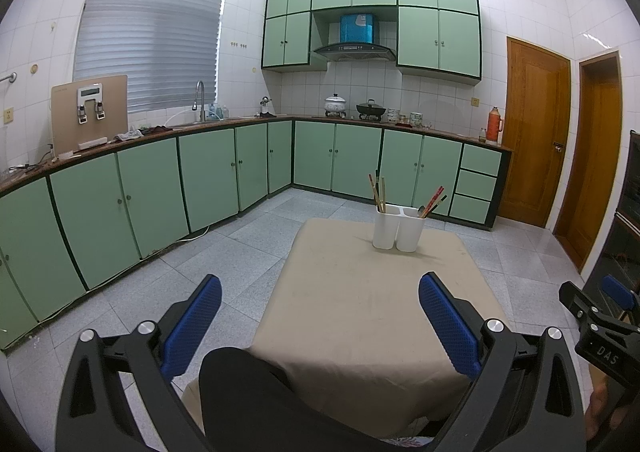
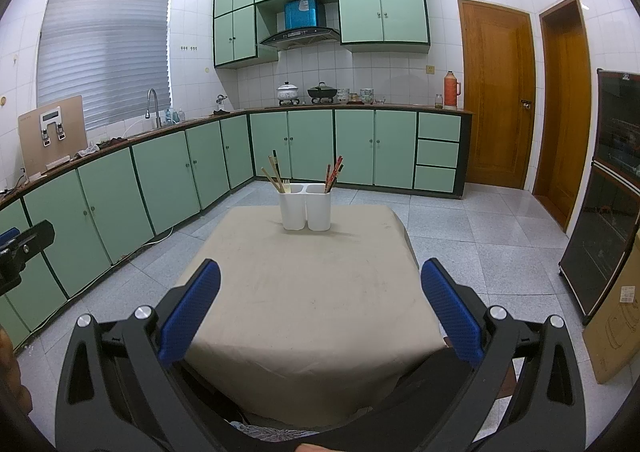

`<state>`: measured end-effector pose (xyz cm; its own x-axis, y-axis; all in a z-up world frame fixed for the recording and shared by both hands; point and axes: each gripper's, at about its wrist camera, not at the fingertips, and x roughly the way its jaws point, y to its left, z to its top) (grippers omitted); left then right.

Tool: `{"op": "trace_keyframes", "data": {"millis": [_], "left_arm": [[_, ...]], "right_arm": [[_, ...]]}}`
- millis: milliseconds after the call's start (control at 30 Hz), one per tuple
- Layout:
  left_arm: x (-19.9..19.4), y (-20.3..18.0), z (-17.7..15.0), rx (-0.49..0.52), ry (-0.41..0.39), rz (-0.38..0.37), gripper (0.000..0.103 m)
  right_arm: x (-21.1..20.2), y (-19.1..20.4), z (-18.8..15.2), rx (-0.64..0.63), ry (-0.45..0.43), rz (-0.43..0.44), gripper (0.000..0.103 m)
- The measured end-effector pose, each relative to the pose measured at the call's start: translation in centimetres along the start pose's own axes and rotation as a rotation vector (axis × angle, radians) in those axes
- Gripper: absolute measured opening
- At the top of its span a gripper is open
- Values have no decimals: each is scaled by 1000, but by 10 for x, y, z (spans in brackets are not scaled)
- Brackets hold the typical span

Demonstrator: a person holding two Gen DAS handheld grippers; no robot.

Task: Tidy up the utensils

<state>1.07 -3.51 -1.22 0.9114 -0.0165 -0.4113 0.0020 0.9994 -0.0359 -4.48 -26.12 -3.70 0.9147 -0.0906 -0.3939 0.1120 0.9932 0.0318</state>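
A white two-compartment utensil holder (image 1: pixel 398 228) (image 2: pixel 305 211) stands near the far edge of a table with a beige cloth (image 1: pixel 360 304) (image 2: pixel 304 292). Its left cup holds wooden chopsticks (image 2: pixel 273 176) and a small fork (image 2: pixel 286 185). Its right cup holds red chopsticks (image 2: pixel 333 173) and a spoon (image 1: pixel 421 211). My left gripper (image 1: pixel 320 288) is open and empty, held above the table's near edge. My right gripper (image 2: pixel 320 272) is open and empty, also at the near edge. Each gripper shows at the edge of the other's view.
Green kitchen cabinets (image 1: pixel 160 188) line the left and far walls, with a sink tap (image 1: pixel 199 100), pots (image 1: pixel 335 104) and a thermos (image 1: pixel 494 126) on the counter. Wooden doors (image 2: pixel 496 92) stand at the right. A dark glass cabinet (image 2: pixel 608 204) and a cardboard box (image 2: pixel 616 312) stand at the far right.
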Motion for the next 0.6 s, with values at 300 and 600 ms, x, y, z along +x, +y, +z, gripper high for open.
{"op": "trace_keyframes", "data": {"millis": [300, 600], "left_arm": [[-1, -3, 3, -2, 4, 7, 97], [-1, -1, 5, -9, -1, 6, 97]], "right_arm": [[-1, 0, -1, 0, 3, 0, 97], [-1, 0, 0, 2, 2, -1, 97]]}}
